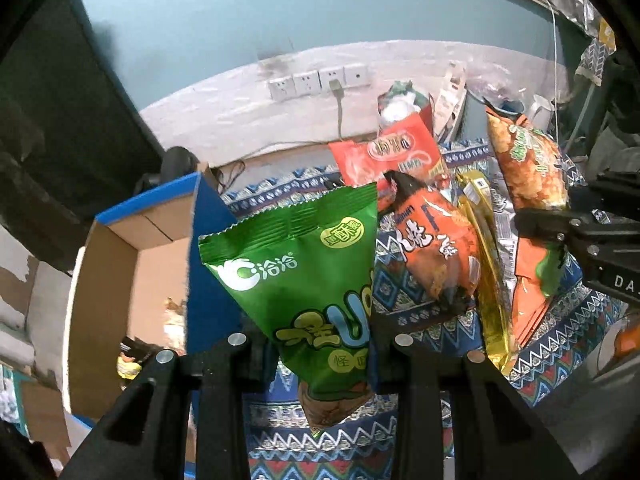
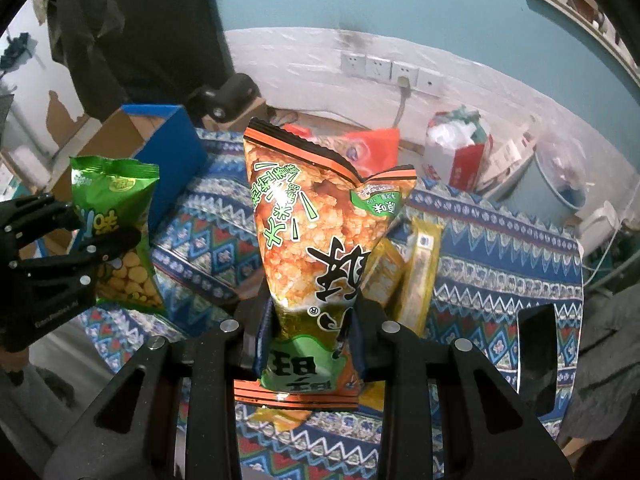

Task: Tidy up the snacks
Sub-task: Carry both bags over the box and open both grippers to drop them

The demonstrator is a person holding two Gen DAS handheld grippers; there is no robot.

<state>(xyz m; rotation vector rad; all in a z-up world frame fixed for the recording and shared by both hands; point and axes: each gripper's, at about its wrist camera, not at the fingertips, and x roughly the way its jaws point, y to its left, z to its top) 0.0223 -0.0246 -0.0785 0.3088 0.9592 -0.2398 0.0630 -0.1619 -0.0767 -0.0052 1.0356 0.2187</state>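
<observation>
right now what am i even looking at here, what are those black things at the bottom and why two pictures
They are two hand-held grippers, each with a camera looking along its black fingers, so one picture comes from each. The left gripper pinches a green bag. The right gripper pinches an orange bag. Each view also catches the other gripper at its edge. More snack packs, such as a yellow one, lie on the patterned cloth. An open box sits on the left.

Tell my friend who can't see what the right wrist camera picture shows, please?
The right gripper holds up an orange rice cracker bag, printed upside down, over a blue patterned tablecloth. At left, the left gripper holds a green snack bag near an open blue cardboard box. Yellow packets lie behind.
</observation>
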